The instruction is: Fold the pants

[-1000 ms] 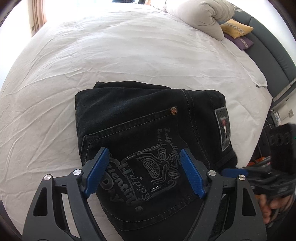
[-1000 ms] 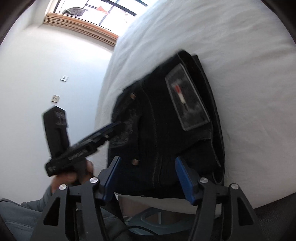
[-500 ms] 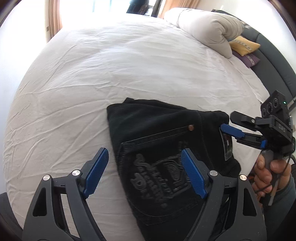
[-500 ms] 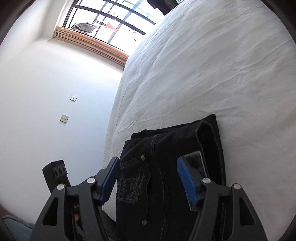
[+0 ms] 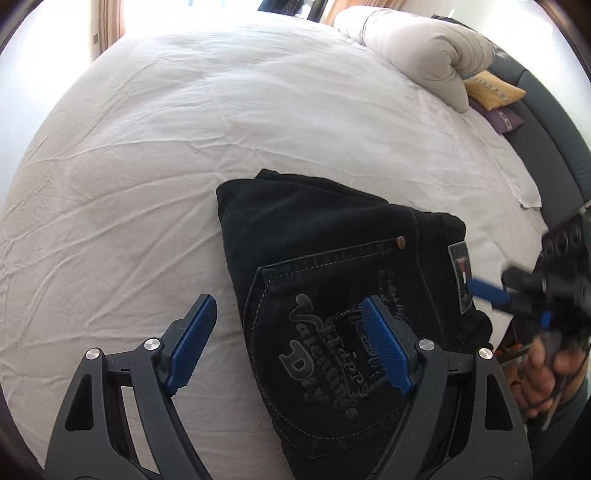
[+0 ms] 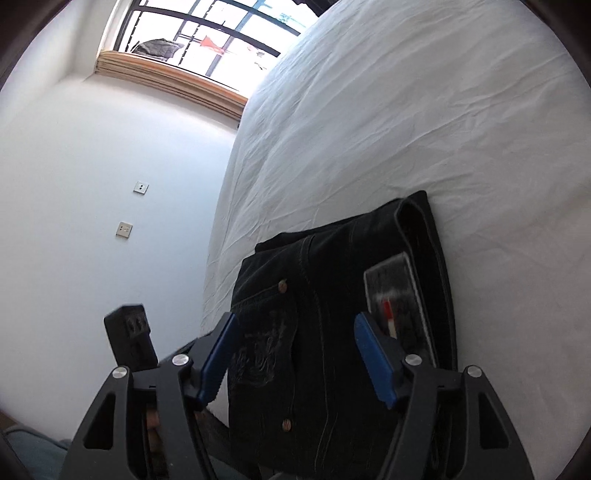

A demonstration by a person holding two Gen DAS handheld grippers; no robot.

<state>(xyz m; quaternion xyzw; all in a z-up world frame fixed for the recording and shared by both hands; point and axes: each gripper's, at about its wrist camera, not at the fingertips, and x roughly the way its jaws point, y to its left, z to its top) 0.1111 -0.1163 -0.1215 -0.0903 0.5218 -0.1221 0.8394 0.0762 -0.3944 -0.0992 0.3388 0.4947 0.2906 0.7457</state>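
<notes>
Left wrist view: both hand-held grippers (image 5: 291, 347) (image 6: 295, 358) released above folded pants (image 5: 332, 280) near bed (image 5: 184, 147) edge.

My right gripper (image 6: 293, 356) hung open over the folded black pants (image 6: 332, 314). They sat at the white bed (image 6: 424, 129) edge, window (image 6: 207, 33) behind.
</notes>
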